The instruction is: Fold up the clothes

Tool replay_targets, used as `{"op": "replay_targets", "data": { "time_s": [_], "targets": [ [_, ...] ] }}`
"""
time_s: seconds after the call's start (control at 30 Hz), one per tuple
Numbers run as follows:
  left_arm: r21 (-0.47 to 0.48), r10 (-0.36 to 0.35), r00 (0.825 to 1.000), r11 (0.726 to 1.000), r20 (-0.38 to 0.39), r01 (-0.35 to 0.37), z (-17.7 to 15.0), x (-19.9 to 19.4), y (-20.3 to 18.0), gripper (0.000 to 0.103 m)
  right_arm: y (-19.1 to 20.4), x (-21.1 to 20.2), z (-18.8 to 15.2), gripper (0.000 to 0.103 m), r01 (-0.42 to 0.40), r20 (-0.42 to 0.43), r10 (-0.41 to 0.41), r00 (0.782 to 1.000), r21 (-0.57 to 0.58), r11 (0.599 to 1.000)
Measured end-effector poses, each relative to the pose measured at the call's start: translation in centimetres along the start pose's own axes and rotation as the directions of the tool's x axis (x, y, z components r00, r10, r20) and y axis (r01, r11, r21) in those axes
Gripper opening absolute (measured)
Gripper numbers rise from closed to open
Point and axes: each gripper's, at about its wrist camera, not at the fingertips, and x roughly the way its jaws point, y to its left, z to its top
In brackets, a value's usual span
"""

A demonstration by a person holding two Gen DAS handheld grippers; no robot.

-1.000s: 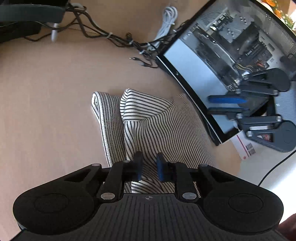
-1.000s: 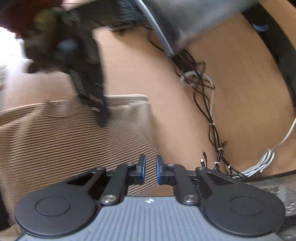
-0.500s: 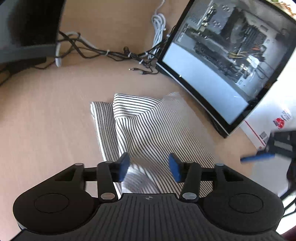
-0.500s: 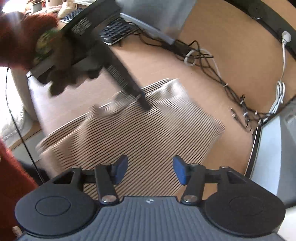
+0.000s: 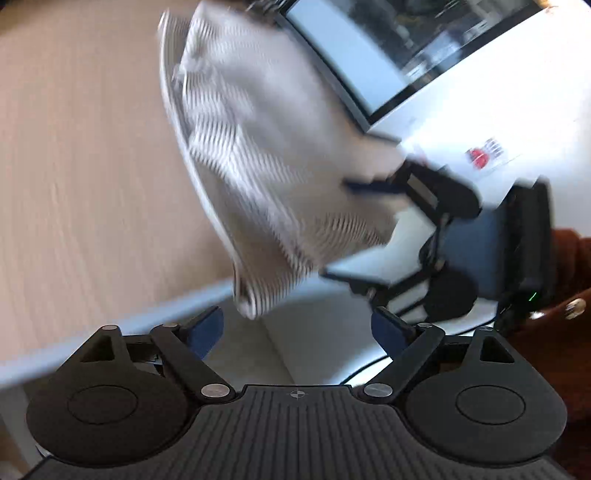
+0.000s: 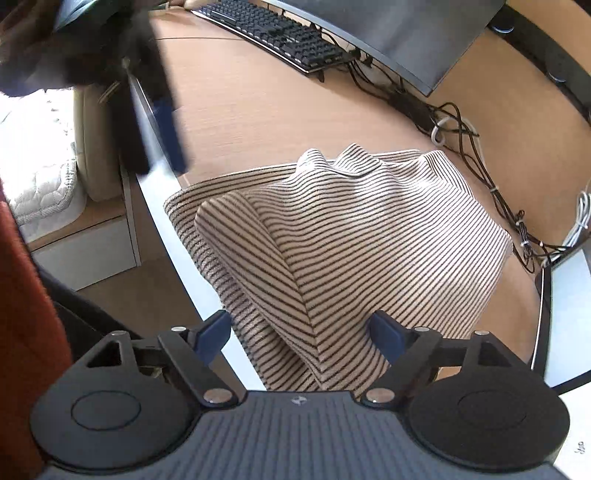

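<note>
A folded black-and-white striped garment lies on the wooden desk, one end at the desk's front edge. It also shows blurred in the left wrist view. My right gripper is open just above the garment's near end, holding nothing. My left gripper is open and empty, past the desk's front edge; in the right wrist view it is a dark blur at the upper left. The right gripper shows in the left wrist view next to the garment.
A keyboard and a curved monitor stand at the back of the desk. A tangle of cables lies right of the garment. A glass-sided computer case stands beside it. Bedding lies beyond the desk edge.
Both grippers, shut a second ago, opened, let go of the garment and drew back. The left gripper has swung off past the desk's front edge.
</note>
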Motion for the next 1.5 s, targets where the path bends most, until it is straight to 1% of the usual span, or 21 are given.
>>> {"op": "replay_targets", "data": {
  "time_s": [0.07, 0.17, 0.27, 0.4, 0.43, 0.5, 0.53, 0.57, 0.6, 0.73, 0.83, 0.93, 1.03, 1.07, 1.1, 1.17, 1.2, 1.27, 1.37, 1.43, 1.5],
  "targets": [
    [-0.032, -0.018, 1.000, 0.999, 0.004, 0.018, -0.6, 1.3, 0.2, 0.095, -0.7, 0.2, -0.1, 0.102, -0.039, 0.013, 0.038, 0.999, 0.066, 0.997],
    [-0.128, -0.022, 0.996, 0.991, 0.089, 0.034, -0.3, 2.3, 0.9, 0.095, -1.8, 0.5, -0.2, 0.103, -0.102, 0.037, 0.097, 0.995, 0.173, 0.980],
    [-0.206, -0.017, 0.985, 0.977, 0.174, 0.054, 0.2, 2.5, 1.4, 0.095, -2.5, 0.6, 0.1, 0.103, -0.123, 0.041, 0.116, 0.992, 0.253, 0.960],
    [-0.194, 0.007, 0.989, 0.981, 0.149, 0.023, 0.9, 4.4, 0.6, 0.092, -2.0, 1.0, 0.5, 0.103, -0.096, 0.010, 0.097, 0.995, 0.267, 0.959],
    [-0.186, 0.012, 0.989, 0.982, 0.146, 0.016, 1.0, 4.7, 0.3, 0.088, -1.6, 1.1, 0.6, 0.103, -0.078, -0.004, 0.082, 0.997, 0.247, 0.966],
    [-0.186, -0.009, 0.987, 0.982, 0.160, 0.039, 1.2, 4.5, -0.1, 0.072, -1.2, 1.2, 0.5, 0.103, -0.061, -0.002, 0.063, 0.998, 0.229, 0.972],
    [-0.186, -0.022, 0.985, 0.981, 0.168, 0.054, 1.3, 4.3, -0.3, 0.057, -1.3, 1.0, 0.2, 0.103, -0.071, 0.014, 0.070, 0.997, 0.220, 0.973],
    [-0.175, -0.030, 0.984, 0.983, 0.177, 0.062, 1.4, 4.1, -0.7, 0.053, -1.5, 0.7, -0.1, 0.103, -0.083, 0.031, 0.079, 0.996, 0.211, 0.974],
    [-0.148, -0.032, 0.982, 0.987, 0.188, 0.061, 1.7, 3.7, -1.3, 0.052, -1.5, 0.5, -0.3, 0.101, -0.081, 0.040, 0.075, 0.996, 0.187, 0.979],
    [-0.076, -0.070, 0.967, 0.993, 0.244, 0.091, 3.2, 2.4, -3.1, 0.033, -1.4, -0.5, -0.8, 0.089, -0.058, 0.070, 0.053, 0.996, 0.079, 0.995],
    [-0.037, -0.109, 0.955, 0.992, 0.276, 0.124, 5.0, 1.9, -4.3, 0.033, -1.7, -0.6, -0.6, 0.086, -0.018, 0.091, 0.014, 0.996, 0.044, 0.999],
    [0.015, -0.126, 0.953, 0.992, 0.276, 0.127, 6.9, 2.4, -5.6, 0.033, -2.2, -0.4, -0.2, 0.080, 0.037, 0.110, -0.041, 0.993, 0.039, 0.999],
    [0.050, -0.120, 0.958, 0.993, 0.262, 0.111, 8.0, 2.9, -6.3, 0.033, -2.9, -0.1, 0.2, 0.057, 0.081, 0.118, -0.087, 0.989, 0.054, 0.995],
    [0.061, -0.115, 0.960, 0.993, 0.257, 0.103, 8.3, 3.0, -6.4, 0.034, -3.5, 0.2, 0.4, 0.045, 0.088, 0.111, -0.096, 0.989, 0.076, 0.993],
    [0.073, -0.107, 0.962, 0.993, 0.251, 0.091, 8.5, 3.0, -6.5, 0.035, -4.1, 0.5, 0.6, 0.038, 0.083, 0.097, -0.093, 0.991, 0.106, 0.991],
    [0.120, -0.082, 0.969, 0.991, 0.235, 0.054, 8.4, 2.3, -6.8, 0.039, -5.8, 0.8, 0.7, 0.036, 0.010, 0.074, -0.025, 0.997, 0.198, 0.980],
    [0.161, -0.058, 0.972, 0.987, 0.228, 0.021, 8.2, 1.6, -6.9, 0.049, -6.7, 1.0, 0.8, 0.035, -0.030, 0.064, 0.014, 0.998, 0.249, 0.968],
    [0.261, 0.030, 0.974, 0.961, 0.226, -0.090, 7.4, -0.1, -6.9, 0.073, -8.2, 1.1, 0.9, 0.035, -0.085, 0.048, 0.073, 0.996, 0.337, 0.938],
    [0.395, 0.171, 0.955, 0.881, 0.244, -0.259, 6.3, -2.1, -6.7, 0.087, -9.9, 1.5, 1.3, 0.035, -0.130, 0.037, 0.127, 0.991, 0.432, 0.893],
    [0.480, 0.268, 0.926, 0.796, 0.265, -0.368, 5.7, -2.3, -6.5, 0.089, -10.9, 1.9, 1.5, 0.035, -0.153, 0.032, 0.157, 0.987, 0.492, 0.857],
    [0.578, 0.322, 0.903, 0.693, 0.285, -0.430, 5.2, -1.5, -6.4, 0.091, -11.7, 2.2, 1.6, 0.034, -0.165, 0.024, 0.181, 0.983, 0.539, 0.826]
  ]
}}
